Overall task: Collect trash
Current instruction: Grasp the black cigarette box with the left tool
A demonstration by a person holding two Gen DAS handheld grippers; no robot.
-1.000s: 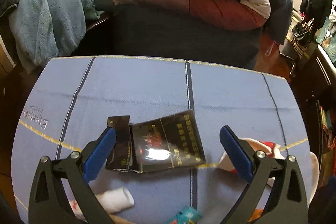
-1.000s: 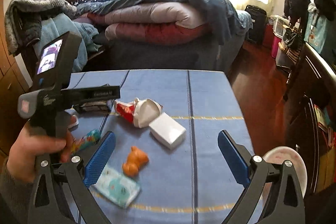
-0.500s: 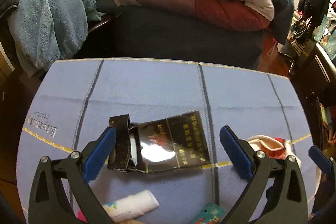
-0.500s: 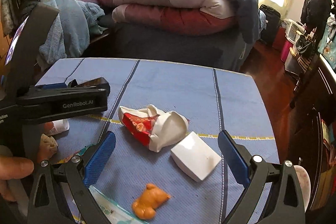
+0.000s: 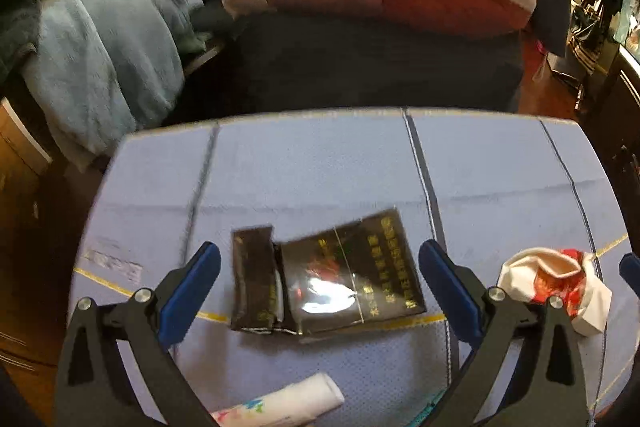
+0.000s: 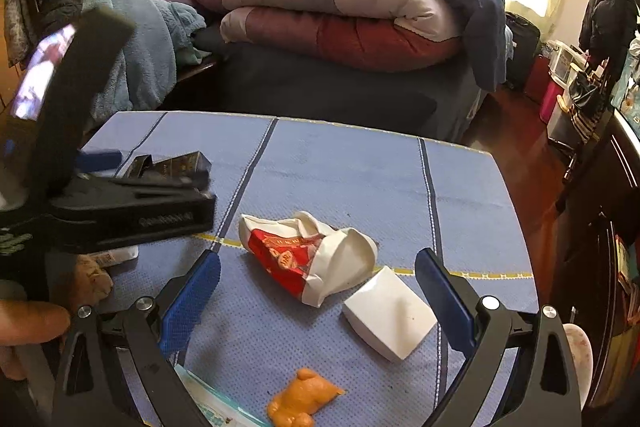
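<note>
A flattened black cigarette pack (image 5: pixel 328 279) with gold print lies on the blue tablecloth (image 5: pixel 320 163), between the spread fingers of my open left gripper (image 5: pixel 320 291). A crumpled red-and-white paper cup (image 6: pixel 308 259) lies between the fingers of my open right gripper (image 6: pixel 318 299); it also shows at the right as the cup (image 5: pixel 556 283). Beside it sits a white box (image 6: pixel 390 319). An orange scrap (image 6: pixel 304 403) lies near the front. In the right wrist view the left gripper body (image 6: pixel 120 211) stands over the black pack (image 6: pixel 176 163).
A white tube (image 5: pixel 288 403) and a teal wrapper (image 6: pixel 212 411) lie near the front edge. A person's hand (image 6: pixel 28 327) holds the left tool. Beyond the table is a bed with folded quilts (image 6: pixel 340 23) and a blue towel (image 5: pixel 100 75). Dark furniture stands at the right.
Both grippers have moved forward over the table. The black pack and the crumpled cup now sit closer, between the fingers. Both grippers stayed open.
</note>
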